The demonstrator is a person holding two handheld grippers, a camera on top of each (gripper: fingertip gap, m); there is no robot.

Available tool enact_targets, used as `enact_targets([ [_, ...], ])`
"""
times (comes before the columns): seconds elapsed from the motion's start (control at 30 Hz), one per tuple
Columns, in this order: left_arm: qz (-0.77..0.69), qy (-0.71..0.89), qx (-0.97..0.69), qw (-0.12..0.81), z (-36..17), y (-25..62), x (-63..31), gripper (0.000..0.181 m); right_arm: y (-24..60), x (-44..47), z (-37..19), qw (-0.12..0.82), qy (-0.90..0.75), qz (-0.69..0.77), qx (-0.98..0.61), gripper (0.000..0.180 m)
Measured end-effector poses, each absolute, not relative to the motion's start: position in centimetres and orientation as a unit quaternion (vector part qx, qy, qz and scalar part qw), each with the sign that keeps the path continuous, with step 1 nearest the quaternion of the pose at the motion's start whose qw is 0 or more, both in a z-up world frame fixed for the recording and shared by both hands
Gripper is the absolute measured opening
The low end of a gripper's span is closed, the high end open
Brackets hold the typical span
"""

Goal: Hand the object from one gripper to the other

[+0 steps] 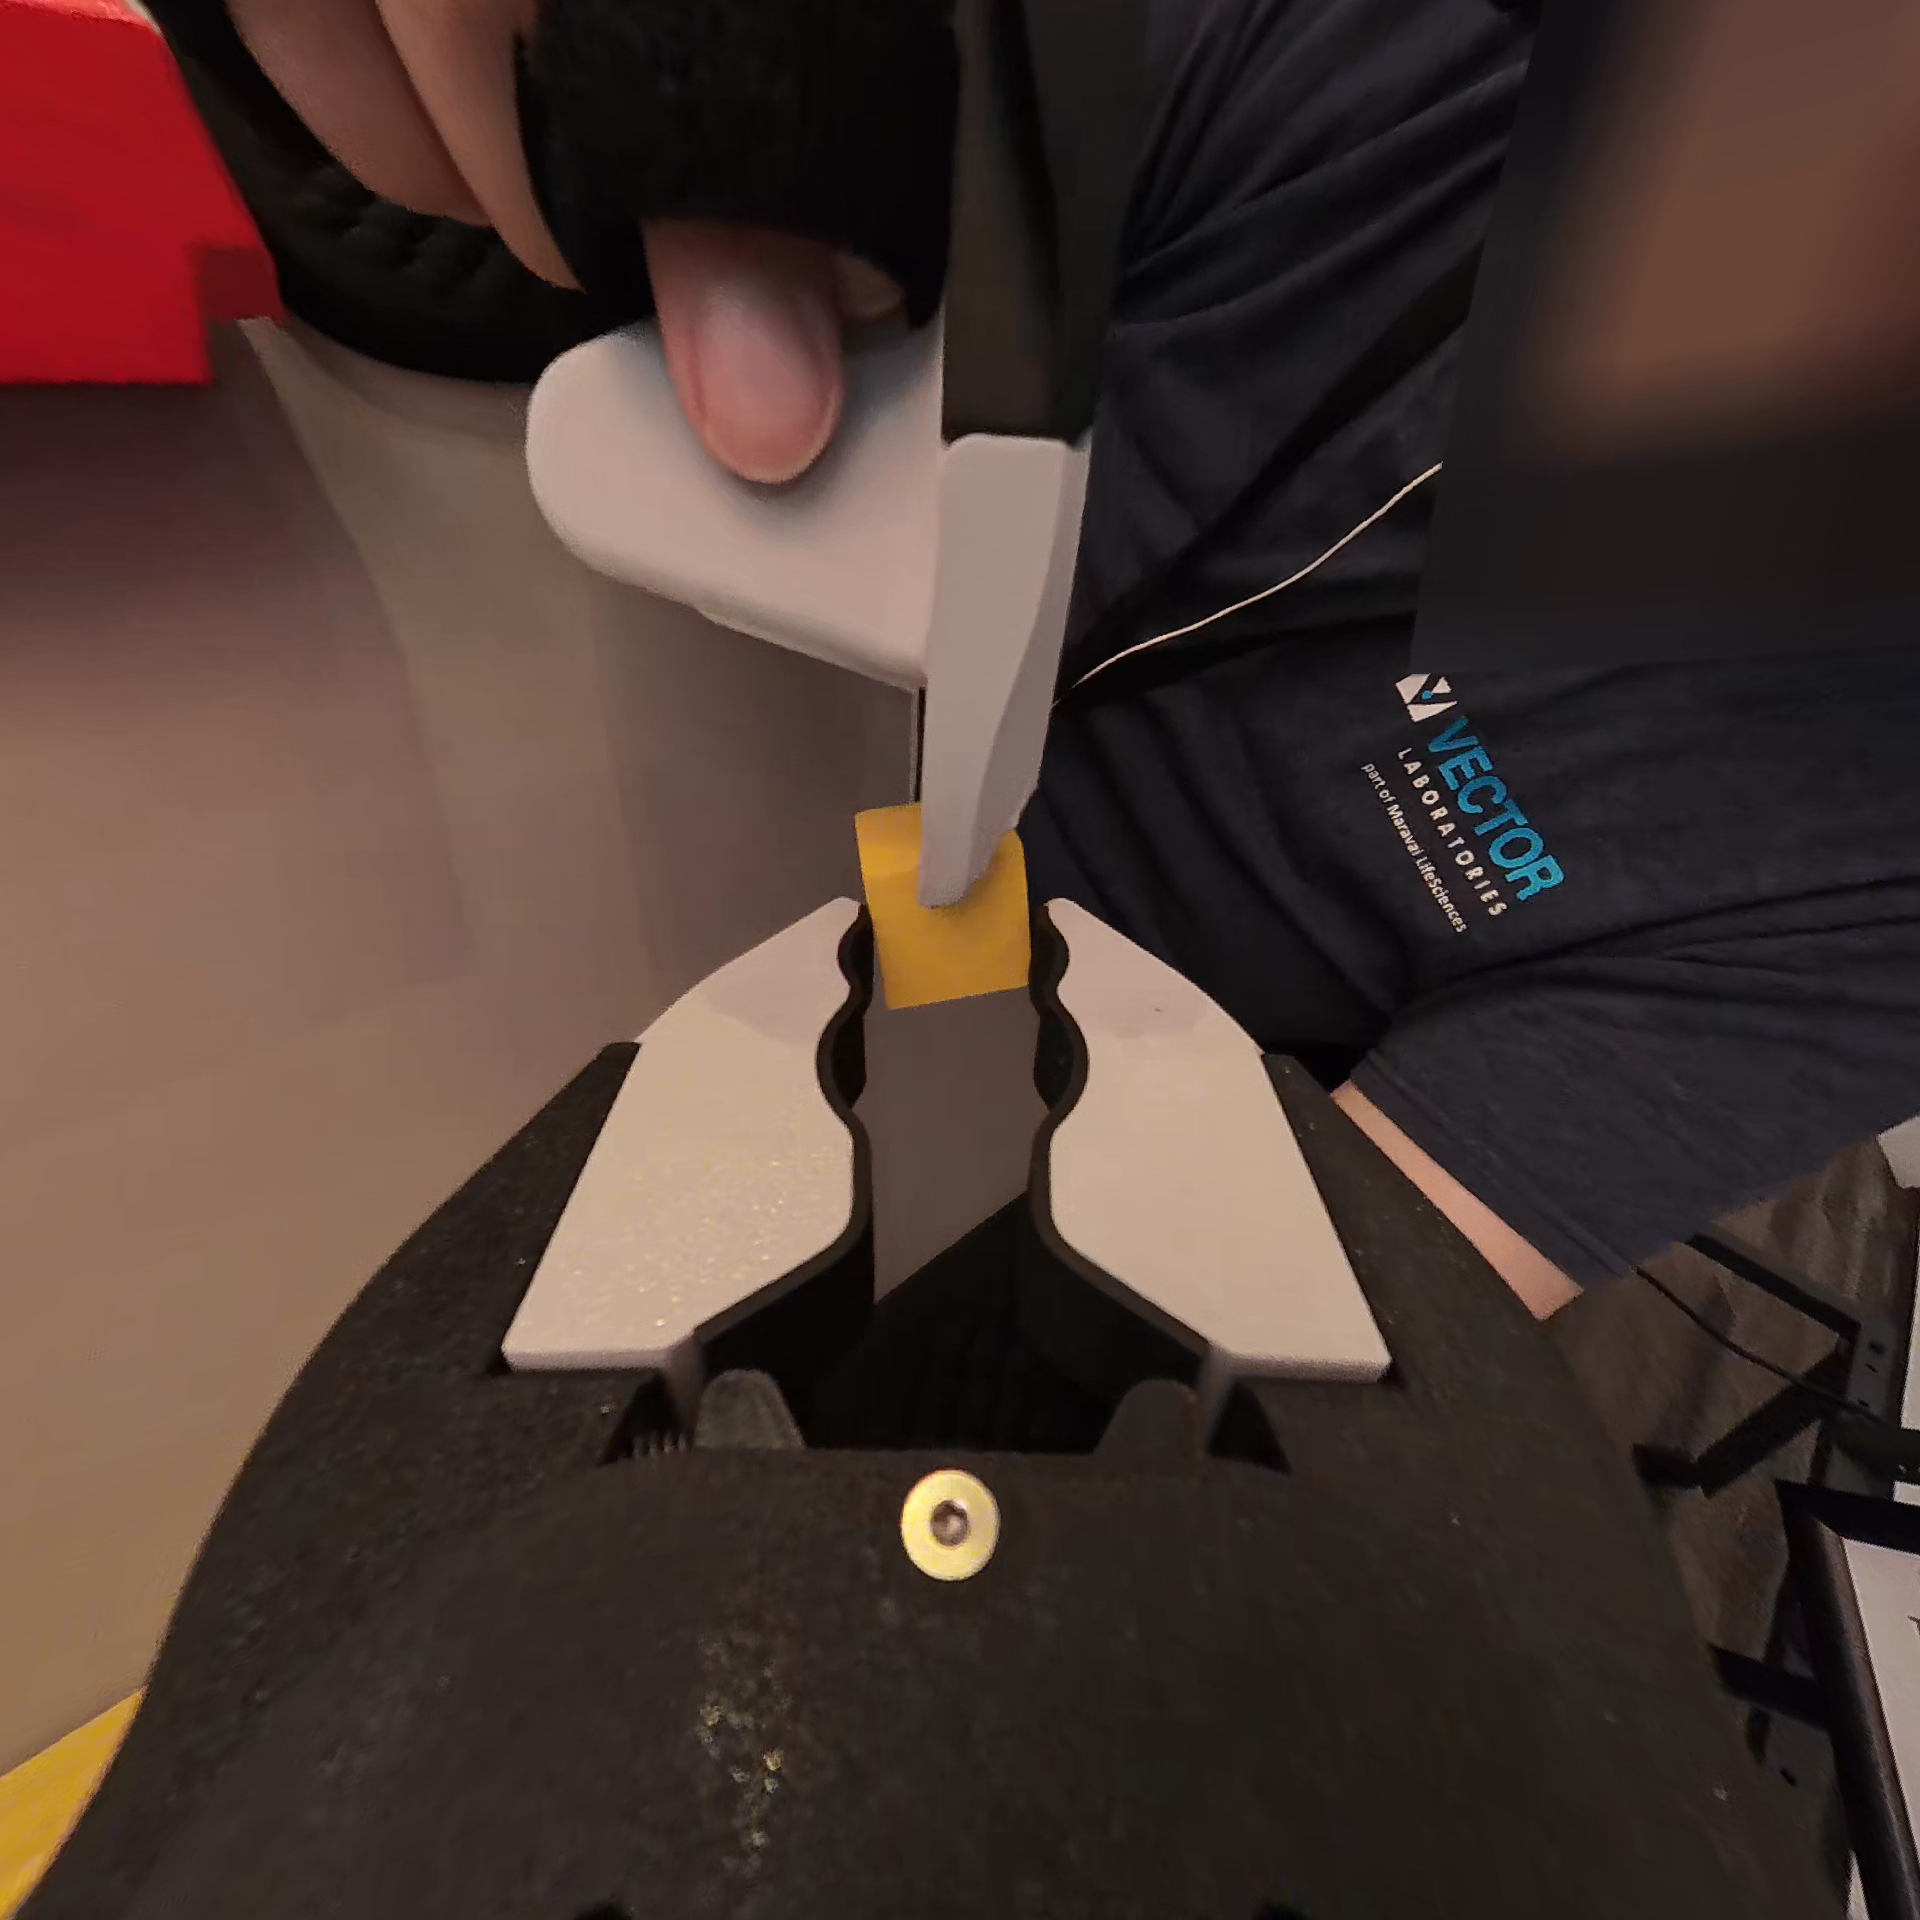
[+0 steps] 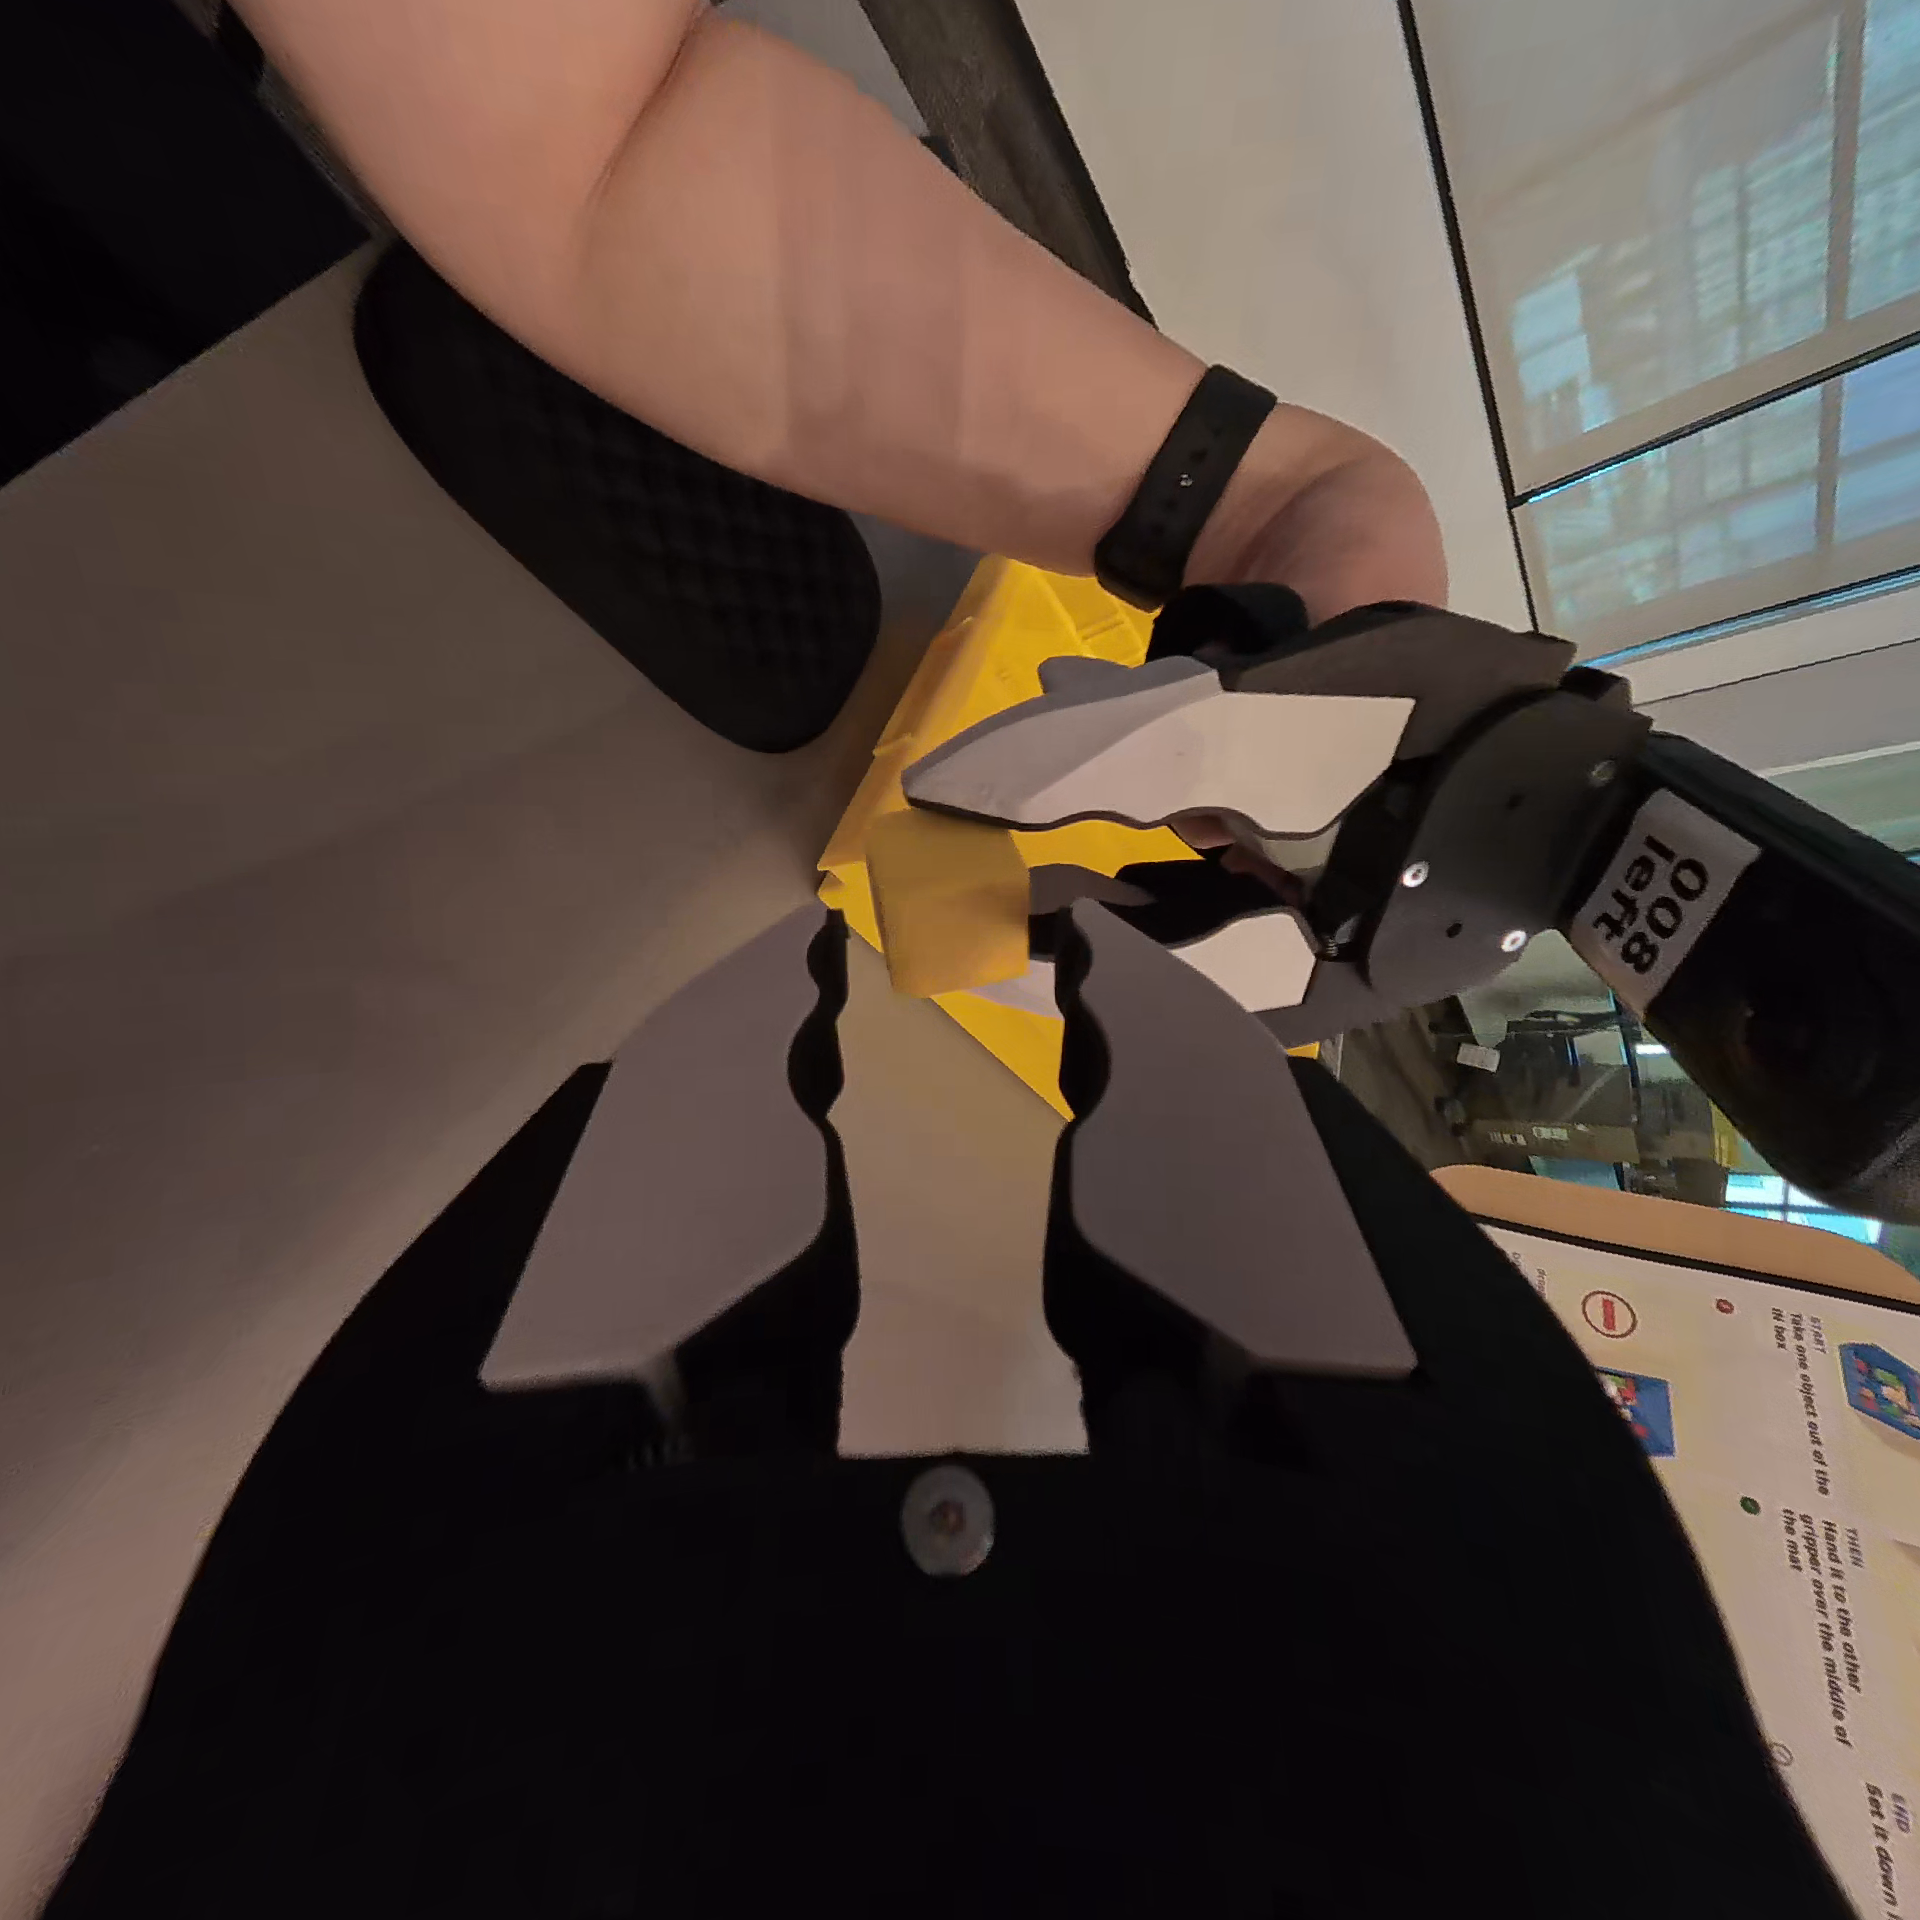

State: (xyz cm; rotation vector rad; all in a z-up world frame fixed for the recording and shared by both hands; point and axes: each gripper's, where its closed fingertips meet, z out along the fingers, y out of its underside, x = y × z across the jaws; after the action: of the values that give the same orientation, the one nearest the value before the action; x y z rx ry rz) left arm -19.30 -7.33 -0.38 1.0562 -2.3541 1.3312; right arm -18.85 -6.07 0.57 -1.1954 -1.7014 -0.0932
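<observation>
A small yellow block (image 1: 951,961) hung in mid-air above the table. The left gripper (image 1: 951,920) was clamped on it, a fingertip touching each side. The right gripper (image 2: 951,935) came in from twelve o'clock in the left wrist view. Its jaws were released and stood loosely about the same block, with a sliver of gap at nine o'clock. A yellow bin (image 2: 1023,623) lay behind. Only one grip appeared firm, so the left gripper should hold steady and level, and only one gripper should let go at a time.
</observation>
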Motion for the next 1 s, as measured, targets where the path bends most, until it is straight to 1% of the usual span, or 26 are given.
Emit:
enact_targets([
  [0.13, 0.457, -0.804, 0.359, 0.125, -0.4, -7.5, -19.3, 0.028, -6.0, -18.9, 0.4, 0.506, -0.707, -0.041, -0.492, 0.029],
  [0.43, 0.480, -0.790, 0.368, 0.102, 0.6, -6.2, -19.6, 0.027, -6.1, -18.3, 1.2, 0.509, -0.700, -0.036, -0.500, 0.028],
  [0.57, 0.491, -0.770, 0.408, 0.014, 2.1, -3.3, -19.6, 0.025, -4.9, -13.5, 2.8, 0.496, -0.671, -0.082, -0.546, 0.028],
  [0.67, 0.502, -0.741, 0.432, -0.113, 4.8, -0.3, -19.3, 0.024, -3.0, -4.7, 5.1, 0.480, -0.578, -0.147, -0.643, 0.028],
  [0.77, 0.504, -0.701, 0.440, -0.247, 7.9, 2.5, -19.4, 0.019, -3.7, 5.3, 2.9, 0.400, -0.462, -0.116, -0.783, 0.028],
  [0.87, 0.495, -0.669, 0.429, -0.351, 10.2, 3.8, -19.6, 0.023, -5.4, 13.7, -2.2, 0.277, -0.366, -0.118, -0.881, 0.028],
  [0.93, 0.495, -0.647, 0.413, -0.407, 11.5, 4.1, -19.5, 0.023, -6.8, 17.6, -5.9, 0.180, -0.319, -0.124, -0.922, 0.028],
  [1.0, 0.507, -0.633, 0.393, -0.434, 12.7, 3.8, -19.4, 0.023, -7.6, 20.2, -8.6, 0.105, -0.275, -0.130, -0.947, 0.028],
])
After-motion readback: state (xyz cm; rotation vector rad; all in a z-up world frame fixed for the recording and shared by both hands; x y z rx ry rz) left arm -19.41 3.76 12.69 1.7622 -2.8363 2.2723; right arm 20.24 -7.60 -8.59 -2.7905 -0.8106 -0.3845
